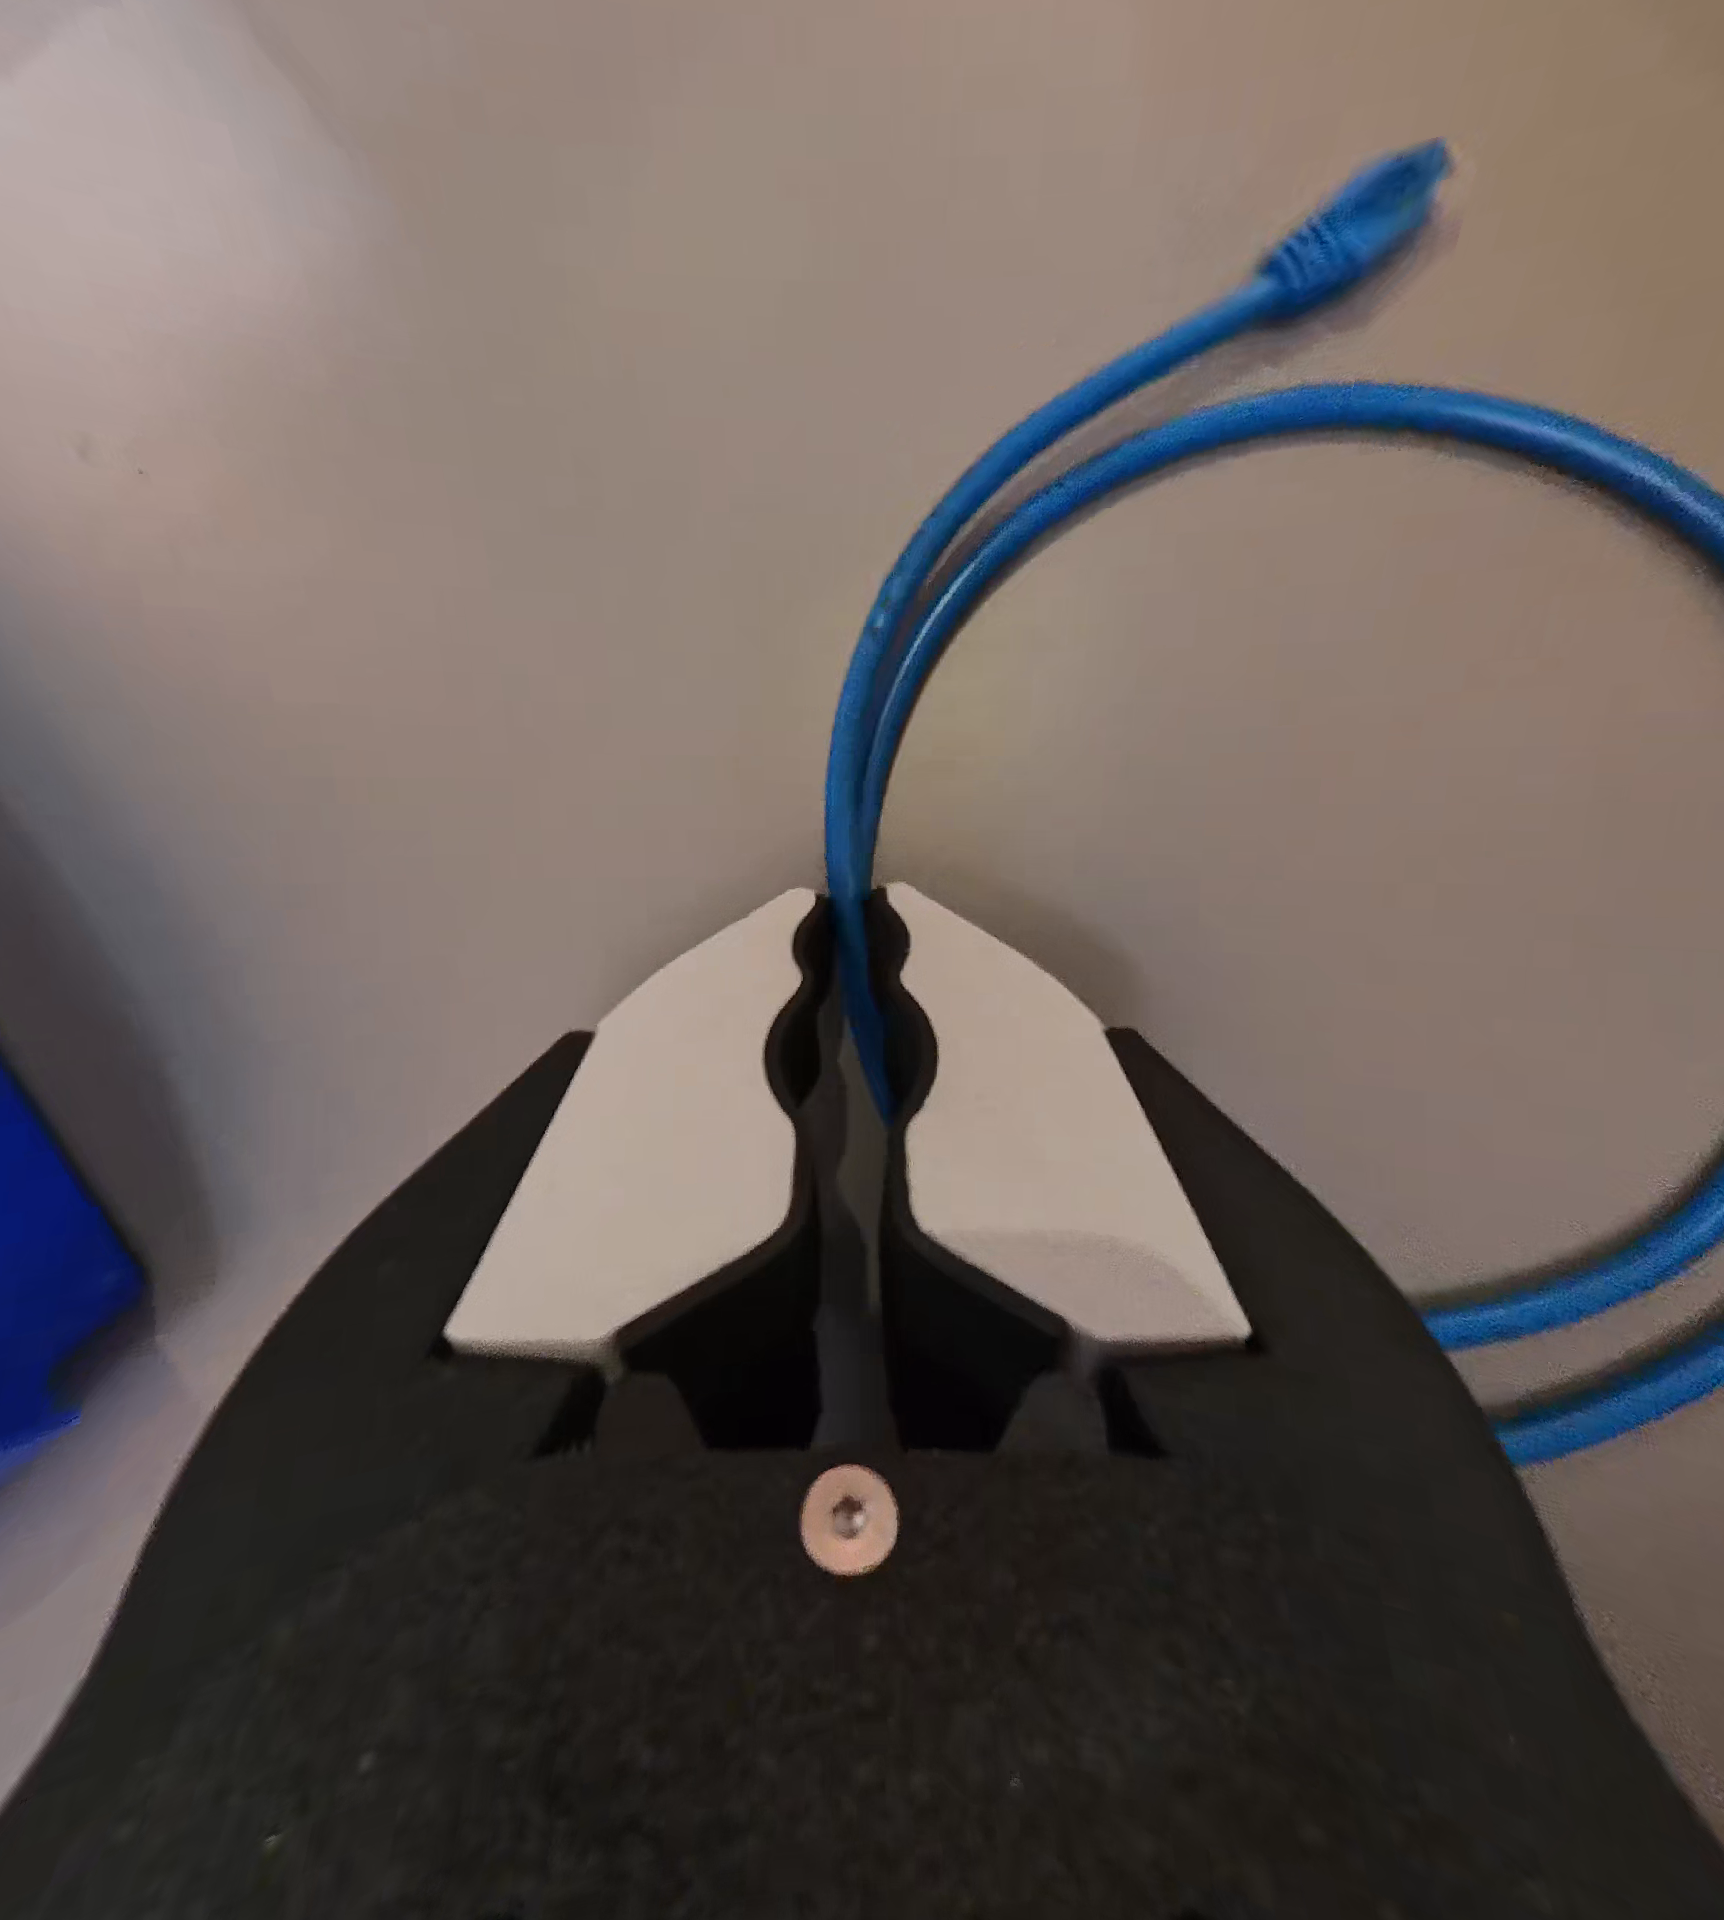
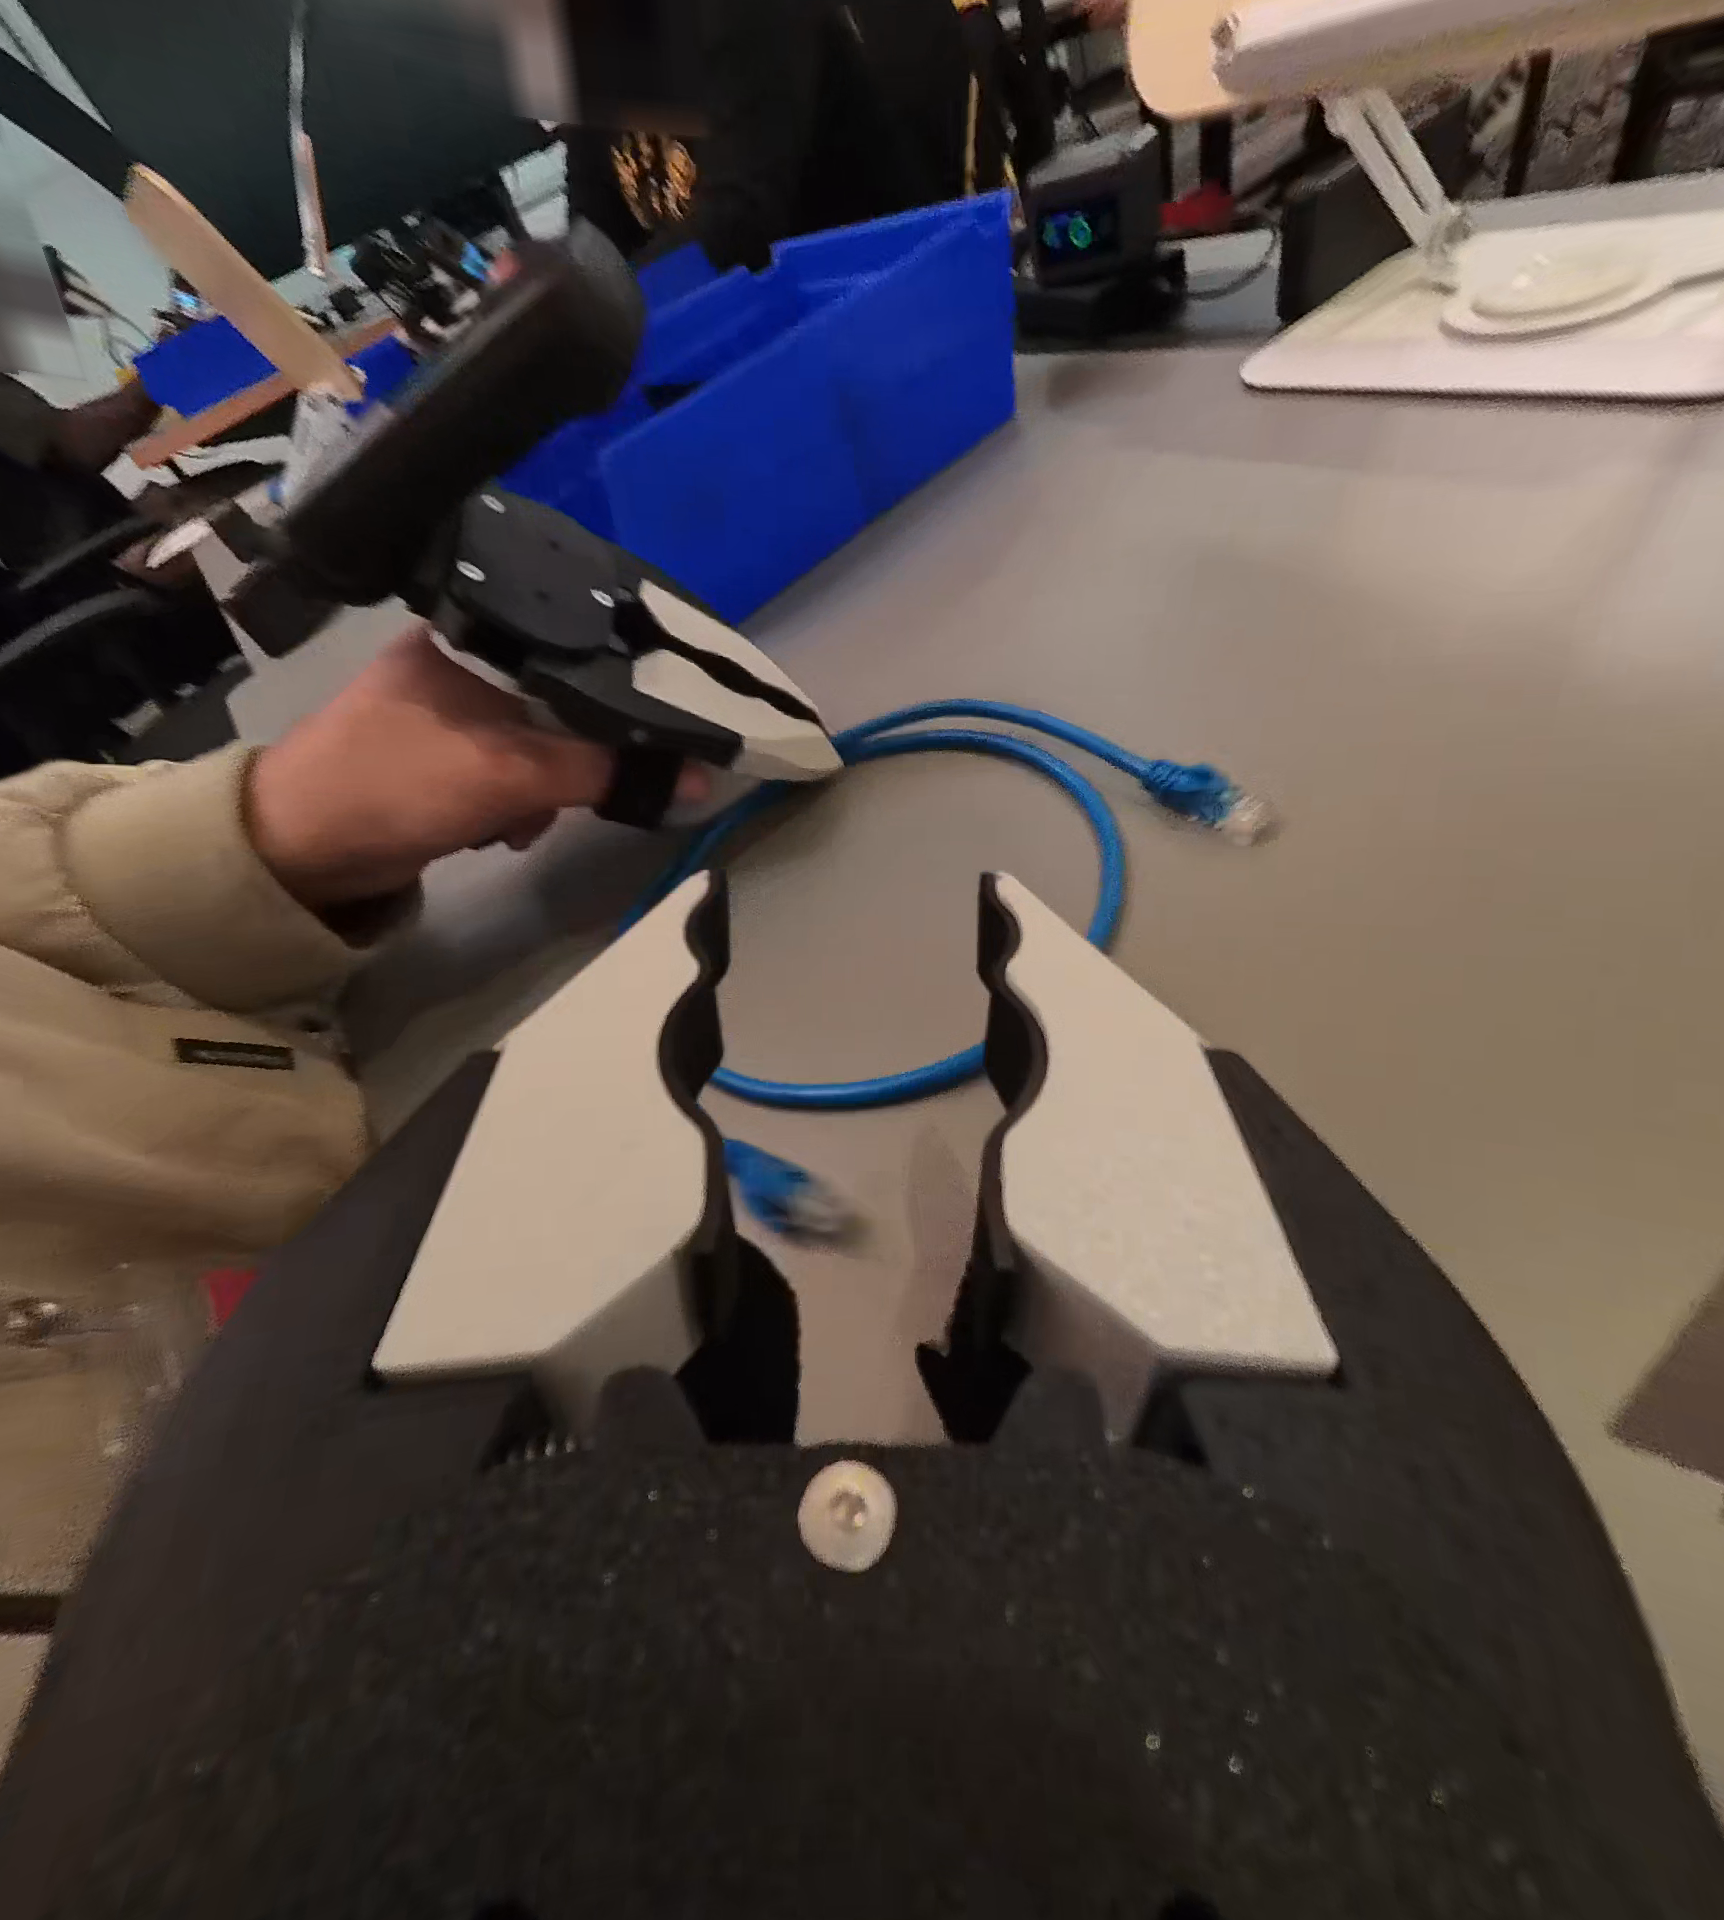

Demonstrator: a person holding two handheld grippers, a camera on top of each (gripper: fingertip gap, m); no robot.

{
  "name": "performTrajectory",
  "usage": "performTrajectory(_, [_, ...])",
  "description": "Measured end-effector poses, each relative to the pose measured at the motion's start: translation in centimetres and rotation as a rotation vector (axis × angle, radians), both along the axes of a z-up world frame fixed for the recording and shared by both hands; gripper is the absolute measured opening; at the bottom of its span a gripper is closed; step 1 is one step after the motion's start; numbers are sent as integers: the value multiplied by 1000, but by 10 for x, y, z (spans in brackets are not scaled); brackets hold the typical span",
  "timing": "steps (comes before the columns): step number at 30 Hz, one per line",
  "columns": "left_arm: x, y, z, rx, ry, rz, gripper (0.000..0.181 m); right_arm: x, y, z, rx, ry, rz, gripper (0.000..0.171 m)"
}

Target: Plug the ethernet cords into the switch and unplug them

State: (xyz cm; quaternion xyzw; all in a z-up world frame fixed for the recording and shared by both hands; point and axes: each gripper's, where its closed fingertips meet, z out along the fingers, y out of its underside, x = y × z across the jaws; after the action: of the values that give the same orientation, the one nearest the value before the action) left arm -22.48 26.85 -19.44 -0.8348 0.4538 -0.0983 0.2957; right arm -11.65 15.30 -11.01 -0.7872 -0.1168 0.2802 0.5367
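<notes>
Grey desk [image 2: 1357,644], busy workshop behind. My right tongs [image 2: 853,904] hover spread and empty over the looped blue ethernet cord [image 2: 1107,862]; my left tongs [image 1: 850,896] pinch two strands of it. Both plugs lie free, nothing plugged. No switch in view; blue bin [image 2: 816,416] beyond.

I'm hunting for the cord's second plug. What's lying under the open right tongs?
Under the right tongs, a blurred blue plug and a curve of the blue ethernet cord lie on the grey table. Its body covers anything nearer.
</notes>
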Motion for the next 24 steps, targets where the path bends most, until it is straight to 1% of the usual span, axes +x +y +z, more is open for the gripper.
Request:
performTrajectory(2, [7,-2,6,-6,-44,-40,6,9,7,-11,-38,-24,-42,49])
performTrajectory(4, [12,-4,24,59,-92,-85,6,15,12,-18,-69,-35,-72,51])
performTrajectory(6, [20,-8,46,161,-114,-182,5,17,17,-17,-72,-20,-86,54])
performTrajectory(8, [23,-13,63,231,-105,-253,5,16,20,3,-25,-26,-90,54])
performTrajectory(10, [29,-21,81,287,-115,-344,5,16,22,36,85,-114,-107,51])
performTrajectory(11, [32,-24,88,307,-112,-382,5,13,24,50,125,-170,-103,47])
performTrajectory(12, [36,-29,95,313,-114,-434,5,7,28,60,151,-229,-82,45])
performTrajectory(14, [46,-40,107,358,-107,-558,5,-4,39,61,146,-358,-12,48])
performTrajectory(16, [55,-50,113,407,-57,-683,5,-19,46,43,82,-458,118,51])
performTrajectory(17, [58,-52,114,422,-30,-721,5,-25,47,31,37,-504,188,51])
performTrajectory(18, [61,-55,113,422,-10,-756,5,-27,50,23,16,-548,209,51])
performTrajectory(20, [68,-58,114,441,-1,-802,5,-31,54,15,27,-624,233,25])
performTrajectory(21, [69,-59,112,441,4,-812,5,-25,59,15,53,-701,190,7])
performTrajectory(22, [71,-58,112,445,-7,-807,5,-22,61,17,94,-772,184,6])
performTrajectory(23, [71,-57,114,450,-39,-785,10,-21,60,17,90,-799,182,5])
performTrajectory(24, [71,-54,118,454,-89,-742,26,-20,59,19,67,-775,190,5])
